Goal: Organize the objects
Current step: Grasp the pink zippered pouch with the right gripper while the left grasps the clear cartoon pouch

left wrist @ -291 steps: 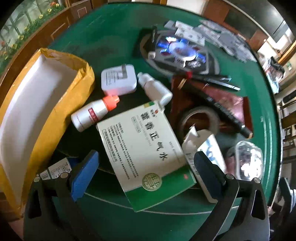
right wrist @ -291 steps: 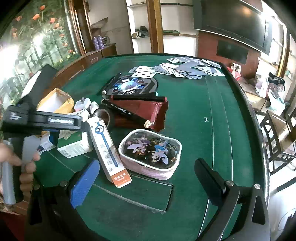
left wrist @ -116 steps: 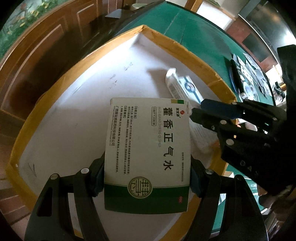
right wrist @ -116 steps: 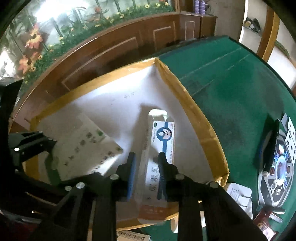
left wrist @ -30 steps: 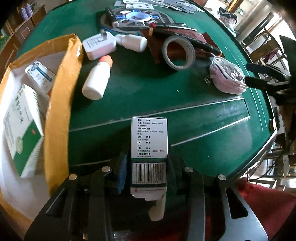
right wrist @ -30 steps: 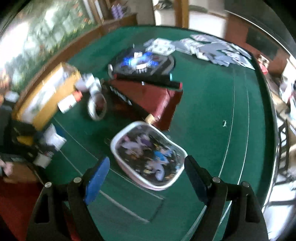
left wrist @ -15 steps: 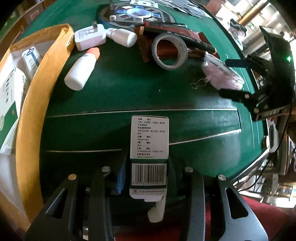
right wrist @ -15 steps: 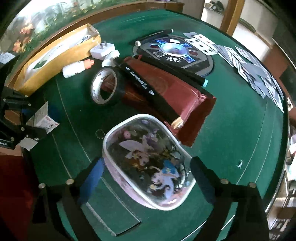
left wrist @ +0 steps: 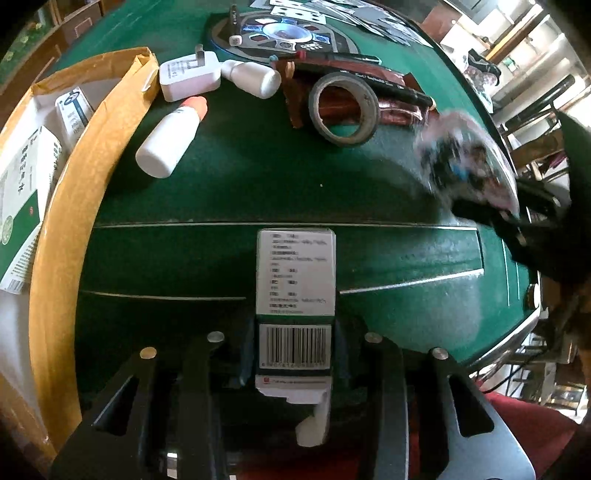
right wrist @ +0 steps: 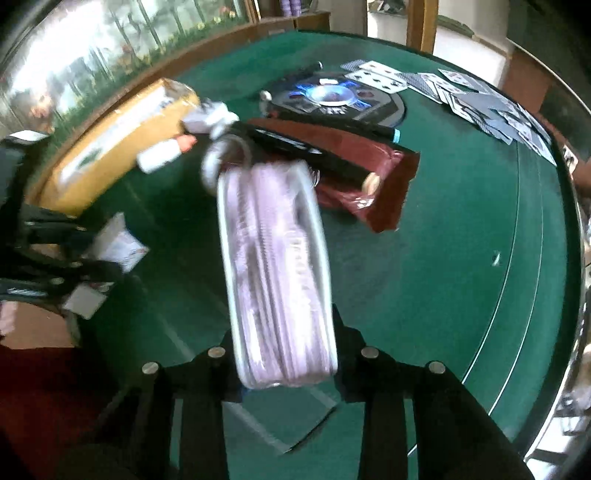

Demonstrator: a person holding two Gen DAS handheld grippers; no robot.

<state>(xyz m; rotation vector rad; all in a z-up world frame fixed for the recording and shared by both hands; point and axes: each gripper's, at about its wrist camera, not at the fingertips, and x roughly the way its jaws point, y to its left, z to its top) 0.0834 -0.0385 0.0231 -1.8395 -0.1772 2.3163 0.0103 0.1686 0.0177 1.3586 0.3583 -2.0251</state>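
**A:** Two claws, two loads. How do you do this step well?

**B:** I begin with the big things. The green counter (left wrist: 258, 177) is crowded, and the yellow box (left wrist: 55, 240) stands open at its left edge; I judge both loads belong there. My right claw (right wrist: 284, 343) is closing on the pink pouch (right wrist: 277, 266), which stands on its edge between the jaws, over the counter. The pouch is soft and blurred, so I should grip near its middle and carry it slowly, or it may swing. My left claw (left wrist: 295, 354) is clamped on the small carton (left wrist: 295, 273), barcode side up, above the near part of the counter. I should lift this one over the yellow rim and not push against it.

**A:** And what do you count?

**B:** One yellow box, with two medicine cartons (left wrist: 22, 192) lying inside it. One red case (right wrist: 369, 177) with dark pens across it; their number I cannot tell. One round dark tray (left wrist: 280, 33). One pink pouch. One tape roll (left wrist: 343, 110). One white plug (left wrist: 188, 75). Two white bottles (left wrist: 170, 136), one with an orange cap. One small carton in my claw. The playing cards (right wrist: 480, 99) are too many to count.
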